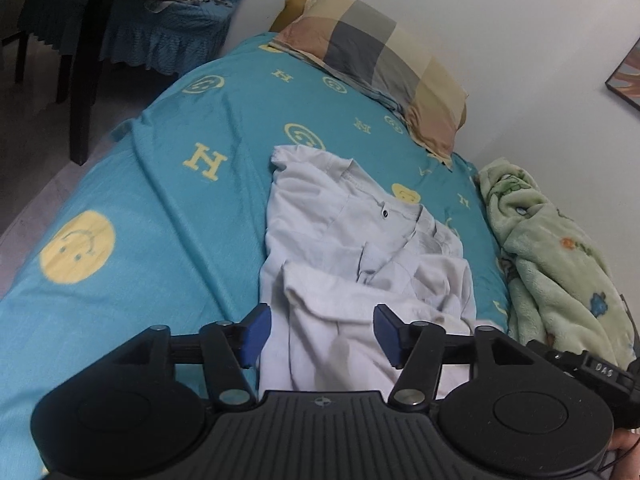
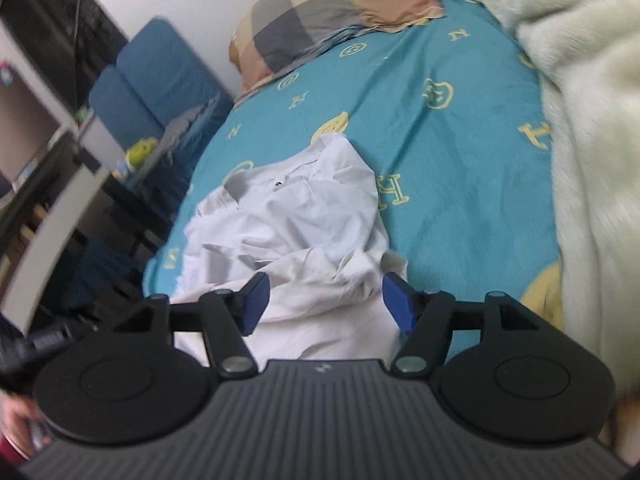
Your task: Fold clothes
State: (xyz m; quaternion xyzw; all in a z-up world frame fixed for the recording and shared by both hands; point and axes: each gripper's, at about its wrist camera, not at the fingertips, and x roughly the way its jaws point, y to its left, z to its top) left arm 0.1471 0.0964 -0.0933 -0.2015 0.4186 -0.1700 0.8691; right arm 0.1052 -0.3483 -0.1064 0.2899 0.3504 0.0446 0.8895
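A pale grey-white button shirt (image 1: 360, 248) lies crumpled on the teal bedsheet (image 1: 168, 208), its collar and a dark button facing up. My left gripper (image 1: 322, 332) is open, its blue pads (image 1: 258, 326) spread on either side of the shirt's near edge, holding nothing. In the right wrist view the same shirt (image 2: 296, 216) lies bunched on the sheet (image 2: 460, 152). My right gripper (image 2: 326, 304) is open over the shirt's near folds, with blue pads (image 2: 256, 300) apart and empty.
A checked pillow (image 1: 380, 60) lies at the head of the bed against the white wall. A green fleece blanket (image 1: 560, 264) is heaped along the bed's right side; it also shows in the right wrist view (image 2: 592, 128). A blue-covered chair (image 1: 132, 28) and dark furniture stand left of the bed.
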